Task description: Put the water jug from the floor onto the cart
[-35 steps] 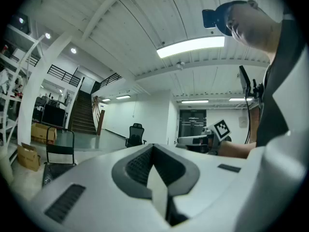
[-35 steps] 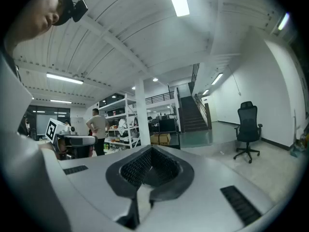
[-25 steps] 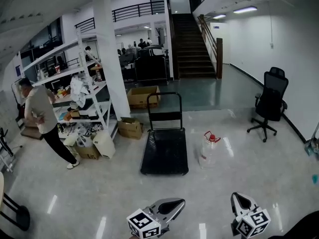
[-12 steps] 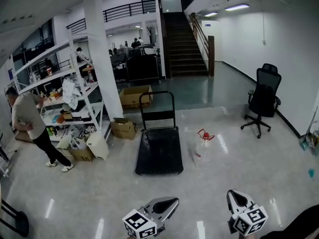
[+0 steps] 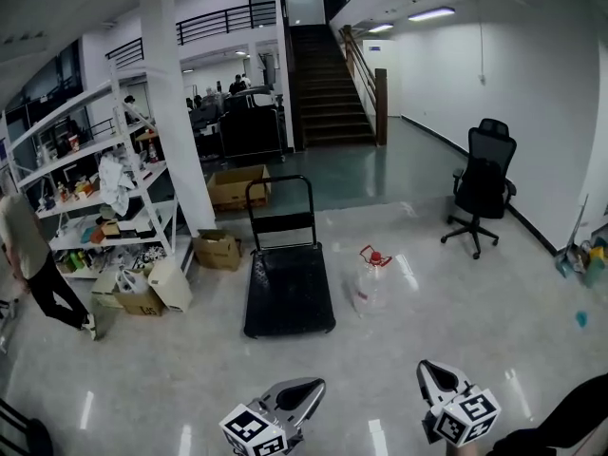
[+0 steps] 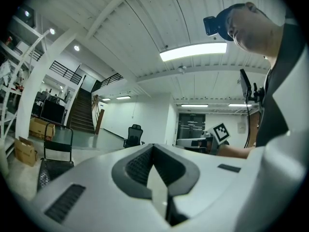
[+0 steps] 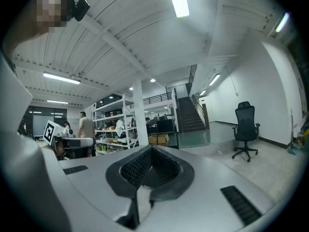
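On the floor ahead, the water jug [image 5: 369, 283] stands upright with its red cap on top, just beside the right edge of the flat black cart [image 5: 288, 293], whose deck is bare. Over the last second the jug and cart have slid leftward and a little lower in the head view, and the office chair [image 5: 483, 183] has drifted the same way, so the wearer seems to be closing in while turning slightly. A person by the shelves [image 5: 28, 264] has walked toward the left edge and is now partly cut off.

Both tools have stayed low at the bottom of the view, well apart from the jug. The left tongs [image 5: 313, 388] are pressed together with nothing between them, and so are the right tongs [image 5: 427, 372].

My reading is that this is still only the approach: the jug is untouched, and the tongs would have to spread before any grab at its handle.
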`<state>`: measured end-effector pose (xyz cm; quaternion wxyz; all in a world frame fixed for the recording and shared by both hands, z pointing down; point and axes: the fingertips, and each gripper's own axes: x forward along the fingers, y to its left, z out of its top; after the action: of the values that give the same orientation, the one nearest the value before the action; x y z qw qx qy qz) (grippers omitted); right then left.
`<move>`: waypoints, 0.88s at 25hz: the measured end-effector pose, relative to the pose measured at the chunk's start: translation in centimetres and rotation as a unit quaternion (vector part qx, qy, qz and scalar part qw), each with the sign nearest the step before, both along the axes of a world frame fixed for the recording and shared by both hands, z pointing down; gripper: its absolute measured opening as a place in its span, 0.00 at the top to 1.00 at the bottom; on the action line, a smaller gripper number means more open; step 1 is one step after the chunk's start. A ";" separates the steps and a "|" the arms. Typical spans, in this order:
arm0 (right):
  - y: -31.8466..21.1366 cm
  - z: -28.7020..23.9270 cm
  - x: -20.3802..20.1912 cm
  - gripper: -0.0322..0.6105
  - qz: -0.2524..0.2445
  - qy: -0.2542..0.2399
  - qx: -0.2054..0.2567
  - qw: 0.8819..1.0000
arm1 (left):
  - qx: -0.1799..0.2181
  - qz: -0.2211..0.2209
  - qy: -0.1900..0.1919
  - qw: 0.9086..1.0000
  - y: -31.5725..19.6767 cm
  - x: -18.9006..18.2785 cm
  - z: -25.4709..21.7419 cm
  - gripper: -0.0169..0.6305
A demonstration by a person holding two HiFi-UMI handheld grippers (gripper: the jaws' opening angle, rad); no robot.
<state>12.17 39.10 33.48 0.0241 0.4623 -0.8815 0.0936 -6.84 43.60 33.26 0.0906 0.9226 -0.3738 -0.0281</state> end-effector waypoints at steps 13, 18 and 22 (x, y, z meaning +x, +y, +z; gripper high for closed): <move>-0.2 1.5 -3.2 0.95 0.032 0.016 -0.009 0.999 | -0.017 0.003 0.003 1.000 -1.8 -5.2 2.3 0.97; -1.2 2.2 -4.0 0.95 0.045 0.001 -0.027 0.999 | -0.027 0.021 -0.002 0.999 -3.7 -5.9 3.1 0.97; -4.1 2.0 -2.8 0.95 0.049 -0.017 -0.021 0.998 | -0.023 0.025 -0.005 0.999 -6.2 -4.7 2.8 0.97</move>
<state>9.35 35.00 35.45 0.0141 0.5028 -0.8557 0.1214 -11.59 37.41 36.07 0.1105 0.9297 -0.3512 -0.0124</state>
